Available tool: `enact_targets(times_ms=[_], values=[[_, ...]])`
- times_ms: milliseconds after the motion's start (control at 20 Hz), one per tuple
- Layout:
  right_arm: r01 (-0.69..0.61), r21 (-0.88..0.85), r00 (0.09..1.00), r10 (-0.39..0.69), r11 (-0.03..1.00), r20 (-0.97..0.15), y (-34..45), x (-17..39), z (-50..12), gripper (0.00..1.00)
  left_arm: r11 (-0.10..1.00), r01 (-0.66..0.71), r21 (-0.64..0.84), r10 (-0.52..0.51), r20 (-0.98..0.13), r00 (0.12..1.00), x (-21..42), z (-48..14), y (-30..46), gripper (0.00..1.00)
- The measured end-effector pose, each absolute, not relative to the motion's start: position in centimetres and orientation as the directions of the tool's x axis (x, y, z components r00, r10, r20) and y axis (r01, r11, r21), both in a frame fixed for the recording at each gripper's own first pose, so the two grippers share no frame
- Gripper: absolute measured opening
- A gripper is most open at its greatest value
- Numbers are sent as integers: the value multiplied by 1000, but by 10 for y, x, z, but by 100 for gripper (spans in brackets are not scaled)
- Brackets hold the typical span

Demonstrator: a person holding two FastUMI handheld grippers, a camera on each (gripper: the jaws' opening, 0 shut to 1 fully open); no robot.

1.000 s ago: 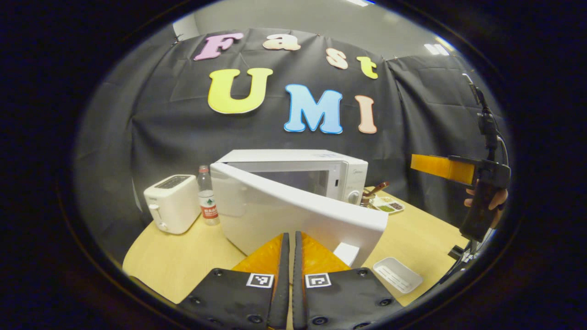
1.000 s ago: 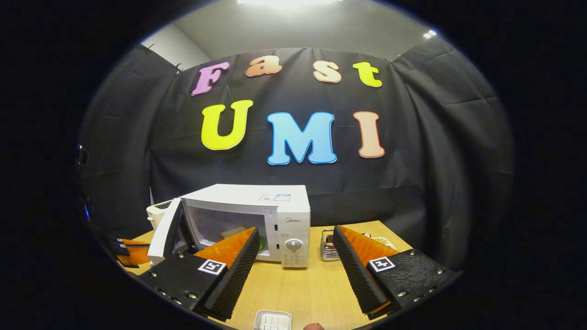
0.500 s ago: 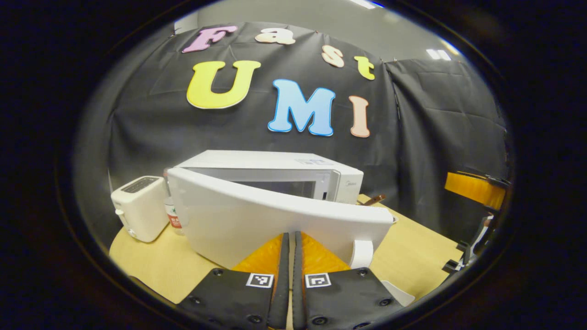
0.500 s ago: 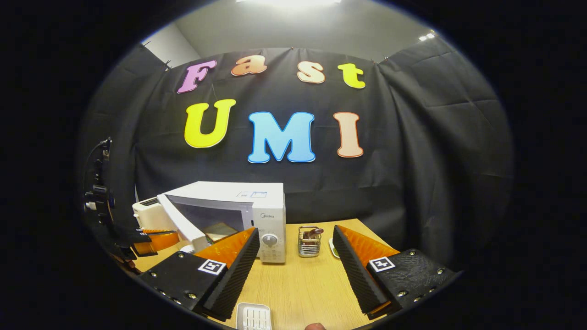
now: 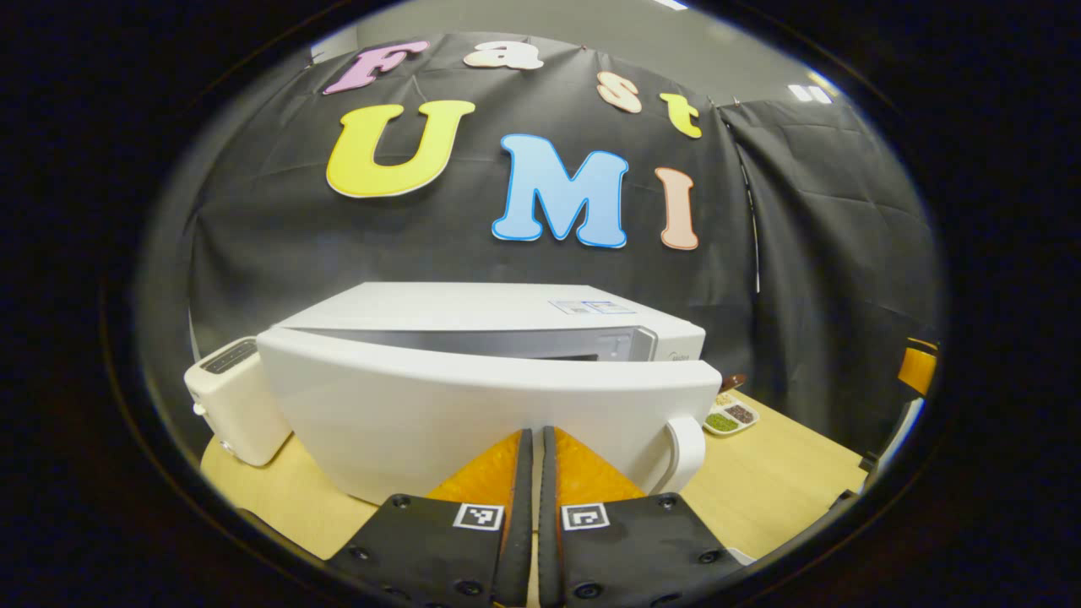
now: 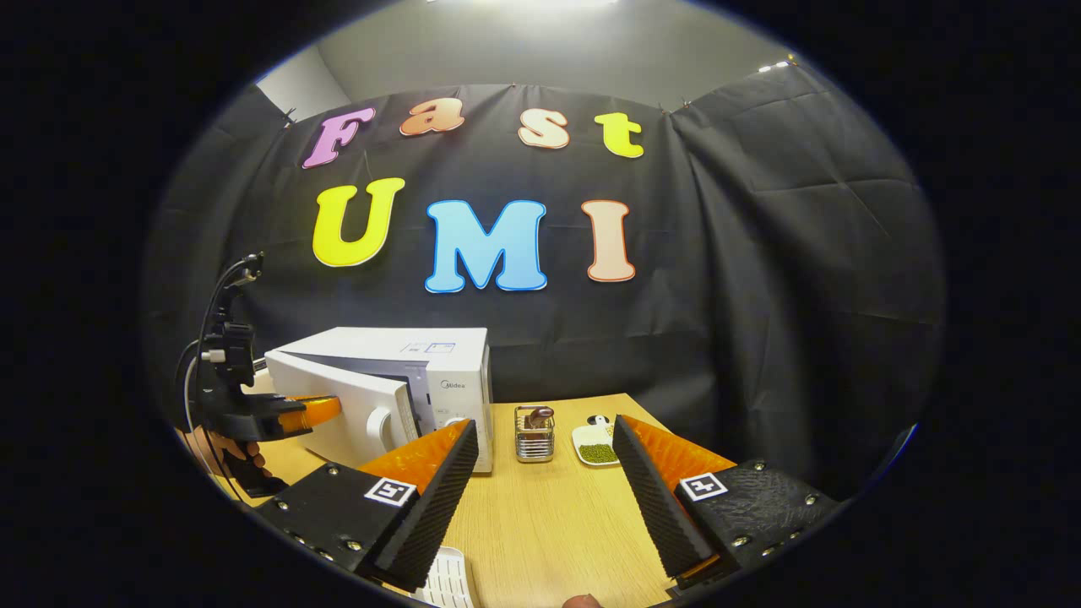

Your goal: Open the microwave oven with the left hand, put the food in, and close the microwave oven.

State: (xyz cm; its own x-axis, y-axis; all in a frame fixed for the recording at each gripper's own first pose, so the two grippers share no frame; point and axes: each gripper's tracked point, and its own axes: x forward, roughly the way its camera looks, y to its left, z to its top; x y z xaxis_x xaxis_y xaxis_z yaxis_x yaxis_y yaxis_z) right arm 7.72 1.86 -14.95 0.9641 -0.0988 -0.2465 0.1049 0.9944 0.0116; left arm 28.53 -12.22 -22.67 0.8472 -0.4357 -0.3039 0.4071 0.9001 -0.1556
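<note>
I am working over a pale wooden table set against the booth's black cloth wall; a grey wall and ceiling lights sit above it. Straight ahead of my left gripper stands the white microwave oven; its door is swung most of the way toward the body, with a narrow gap along the top edge; my left gripper's fingers are pressed together with nothing between them, and their tips sit right up against the outer face of the door. The door's handle is just to the right of those tips. Left of the oven, from that gripper, is a white toaster; to the far right, beyond the handle, lies a small dish of condiments.

My right gripper hangs over the table with its fingers spread wide, holding nothing. Ahead and to its left I see the microwave with the door ajar; the left gripper, held by a hand, touches the door from the front. Between the right gripper's fingers, farther off, stand a metal wire holder and the dish; a white ribbed tray lies on the table just beneath the left finger. I cannot tell where the food is.
</note>
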Motion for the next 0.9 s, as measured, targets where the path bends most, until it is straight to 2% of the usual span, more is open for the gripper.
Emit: enact_targets(times_ms=[350,400,450,550,600,800,850,900], values=[[115,1,960,-111,993,-259,0,70,-149,98,921,337,-194,-384,-320,866,327,-232,-129,11],[112,-1,960,-109,994,-258,-1,70,-148,98,923,327,-206,-379,-325,866,328,-234,-130,4],[109,-5,960,-106,994,-258,-2,69,-149,98,919,324,-224,-384,-325,864,327,-234,-132,14],[100,-6,961,-98,995,-258,-3,69,-149,98,925,317,-211,-372,-320,871,328,-234,-131,4],[94,-2,961,-91,996,-260,-3,70,-150,98,929,307,-207,-361,-319,876,331,-235,-130,7],[49,16,962,-43,999,-268,3,73,-151,98,940,279,-195,-332,-349,876,339,-236,-133,6],[40,22,964,-33,999,-264,4,73,-150,98,945,270,-184,-320,-349,881,340,-233,-133,11],[30,35,967,-20,999,-255,6,74,-146,98,954,259,-152,-297,-356,886,336,-232,-129,7]])
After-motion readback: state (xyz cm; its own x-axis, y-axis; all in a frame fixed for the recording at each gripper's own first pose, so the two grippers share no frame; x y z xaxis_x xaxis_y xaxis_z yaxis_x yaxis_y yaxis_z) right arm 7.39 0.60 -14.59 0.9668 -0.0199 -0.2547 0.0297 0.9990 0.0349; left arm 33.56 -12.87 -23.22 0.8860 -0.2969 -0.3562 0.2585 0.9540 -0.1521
